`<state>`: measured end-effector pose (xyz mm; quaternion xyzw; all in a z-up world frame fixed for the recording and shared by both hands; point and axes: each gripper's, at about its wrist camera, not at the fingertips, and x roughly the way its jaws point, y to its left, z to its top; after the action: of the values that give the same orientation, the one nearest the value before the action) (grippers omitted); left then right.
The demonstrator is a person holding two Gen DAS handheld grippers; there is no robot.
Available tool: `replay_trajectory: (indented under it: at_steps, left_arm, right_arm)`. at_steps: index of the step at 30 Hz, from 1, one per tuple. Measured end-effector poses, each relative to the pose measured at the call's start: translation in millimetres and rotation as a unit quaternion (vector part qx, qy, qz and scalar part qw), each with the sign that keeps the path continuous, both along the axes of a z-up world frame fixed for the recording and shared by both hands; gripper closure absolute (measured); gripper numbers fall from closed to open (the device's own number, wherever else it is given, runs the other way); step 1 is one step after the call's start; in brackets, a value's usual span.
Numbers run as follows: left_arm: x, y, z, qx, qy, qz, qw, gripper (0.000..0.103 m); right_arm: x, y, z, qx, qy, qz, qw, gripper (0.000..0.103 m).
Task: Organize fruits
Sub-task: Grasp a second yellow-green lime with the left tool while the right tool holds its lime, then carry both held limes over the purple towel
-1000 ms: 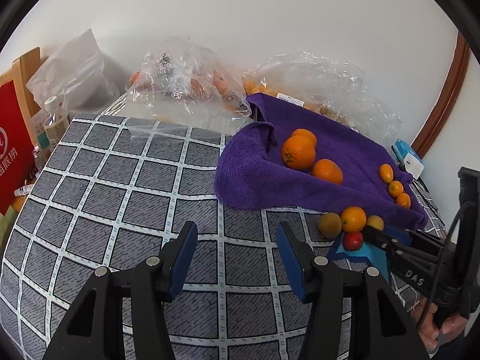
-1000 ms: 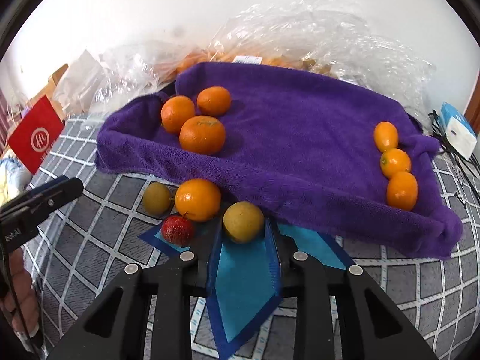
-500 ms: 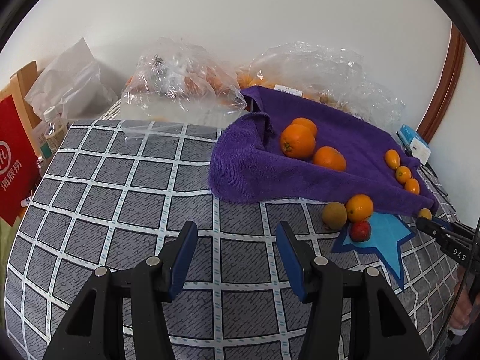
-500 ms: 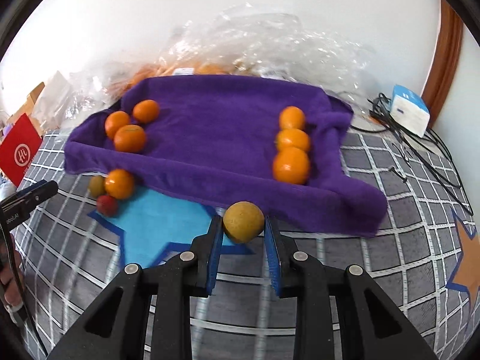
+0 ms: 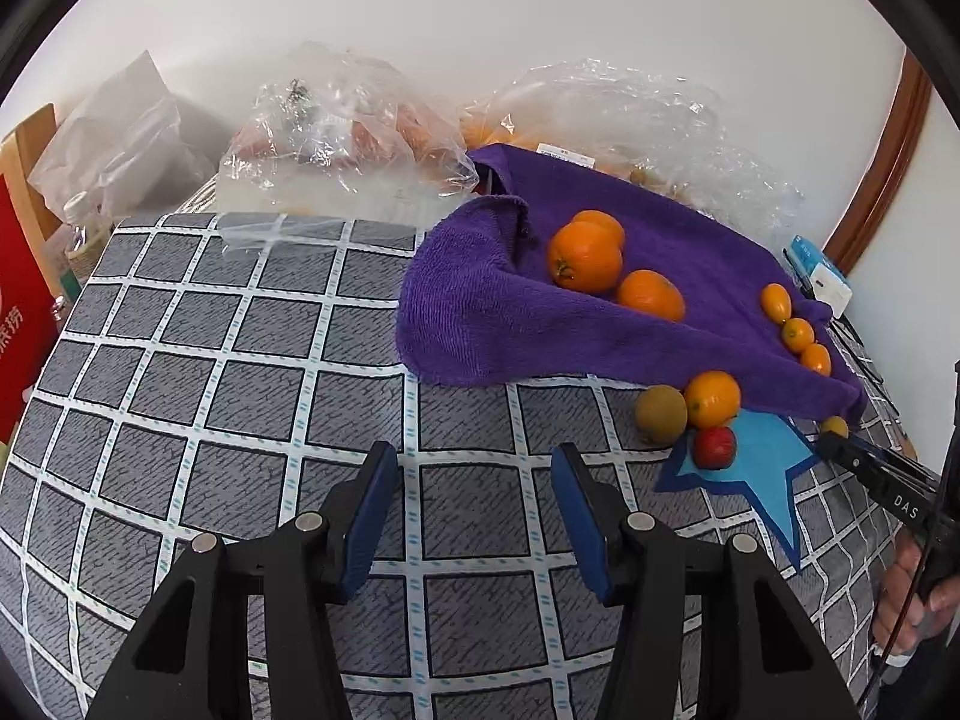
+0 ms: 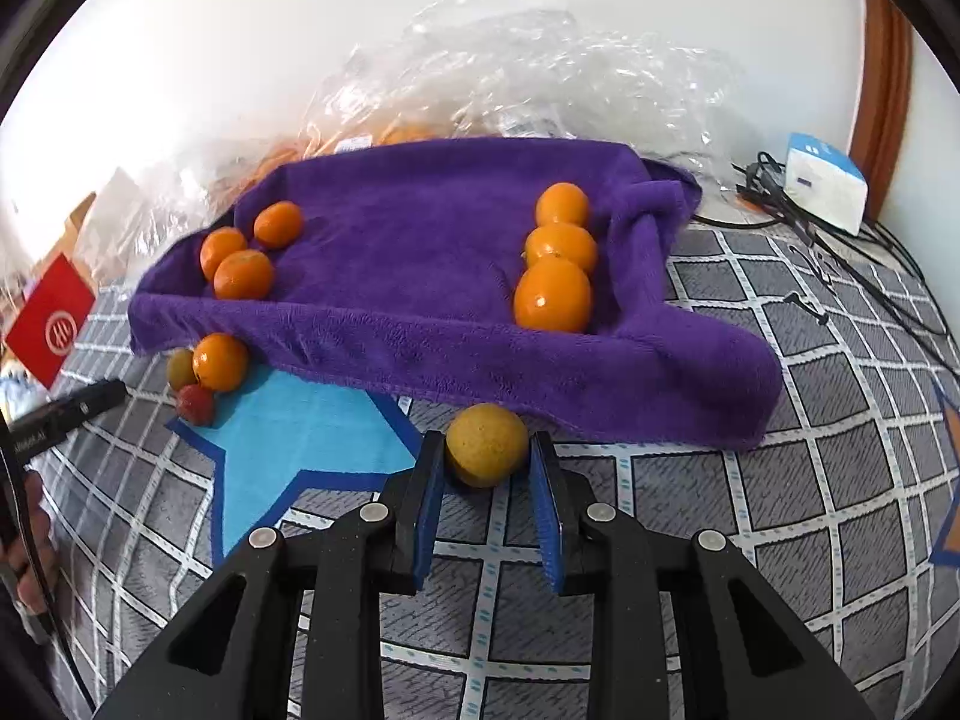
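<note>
A: What do the tools look like?

B: The left gripper (image 5: 474, 516) and right gripper (image 6: 487, 510) match: black angular arms, blue pads lining the fingers (image 6: 427, 501), round silver screws at the joints.

A: Any markings?

B: Seen side-on from the left camera, the right one carries white letters, "DAS" (perhaps cut off). A thin black cable runs past the hand (image 5: 906, 606) holding it.

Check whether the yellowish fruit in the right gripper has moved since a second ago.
Yes. The yellowish fruit, clamped in the right gripper, has left the three loose fruits beside the purple towel and travelled rightward along its front edge, past the blue star.
</note>
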<state>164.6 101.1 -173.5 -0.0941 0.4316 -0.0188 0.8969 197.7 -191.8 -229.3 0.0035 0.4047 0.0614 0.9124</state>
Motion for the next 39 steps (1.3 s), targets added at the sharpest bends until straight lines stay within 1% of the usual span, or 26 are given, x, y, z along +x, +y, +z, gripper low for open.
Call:
replay_trajectory:
  at_steps: [4,6,7,10,12,15,17,18,19,21,22,25,26,28,33,36,39]
  left_arm:
    - [-1.3,1.6,2.2,-0.018,0.006,0.001,0.9998,0.063]
    - [-2.0,-3.7,6.0,-0.040,0.016,-0.012,0.9990,0.063]
    - [-1.2,-9.4,8.5,-0.045,0.021,-0.021,0.9986,0.063]
    - [2.0,-33.7,18.3,-0.037,0.011,-0.043,0.9983,0.063]
    - [8.9,-47.5,20.7,-0.039,0.010,-0.052,0.9978,0.063]
    - [23.8,-64.9,17.9,-0.038,0.016,-0.051,0.9978,0.063]
    - [30.5,-71.4,13.8,-0.027,0.019,-0.042,0.9986,0.064]
    - [33.8,-71.8,10.2,-0.025,0.021,-0.038,0.9988,0.065]
    - [37.1,-71.1,6.2,-0.029,0.024,-0.037,0.9986,0.070]
    - [40.7,-68.2,-0.6,-0.050,0.032,-0.042,0.9974,0.076]
    - [40.0,-66.5,-2.5,-0.057,0.030,-0.044,0.9969,0.079]
    - [35.5,-65.4,-4.7,-0.057,0.008,-0.046,0.9973,0.079]
    - [33.7,-63.3,-2.9,-0.057,0.001,-0.035,0.9978,0.079]
    - [26.5,-56.6,3.3,-0.069,-0.028,-0.018,0.9970,0.079]
    - [17.5,-58.6,17.2,-0.051,-0.073,-0.017,0.9959,0.079]
    - [15.0,-56.3,22.5,-0.042,-0.088,-0.011,0.9952,0.079]
    - [14.6,-50.9,25.5,-0.048,-0.094,-0.006,0.9944,0.079]
  right_arm:
    - [-5.0,3.5,3.2,-0.016,-0.009,0.000,1.000,0.075]
    - [-5.4,2.1,3.2,-0.017,-0.009,-0.004,1.000,0.075]
    - [-5.0,0.7,2.8,-0.014,-0.006,-0.008,1.000,0.075]
    - [-2.6,-4.9,1.6,-0.003,0.003,-0.016,1.000,0.075]
    - [-2.5,-6.8,1.3,0.005,0.005,-0.019,1.000,0.075]
    - [-2.6,-7.8,1.0,0.007,0.005,-0.021,1.000,0.075]
    - [-2.8,-7.0,0.9,0.003,0.005,-0.021,1.000,0.075]
    - [-2.7,-6.1,0.7,0.000,0.005,-0.021,1.000,0.075]
    - [-2.7,-5.1,0.6,-0.003,0.004,-0.020,1.000,0.075]
    - [-2.8,-4.2,0.5,-0.006,0.003,-0.017,1.000,0.075]
    - [-2.7,-3.5,0.4,-0.007,0.003,-0.016,1.000,0.075]
    - [-2.5,-2.2,-0.2,-0.008,0.002,-0.014,1.000,0.075]
    - [-2.6,-2.0,-0.6,-0.008,0.001,-0.013,1.000,0.075]
    - [-2.8,-1.8,-0.1,-0.006,-0.002,-0.010,1.000,0.075]
    - [-8.0,-7.8,6.3,0.020,-0.023,0.000,1.000,0.075]
    - [-9.9,-10.6,9.1,0.028,-0.032,0.000,0.999,0.075]
    - [-13.6,-11.1,13.5,0.032,-0.047,0.003,0.998,0.075]
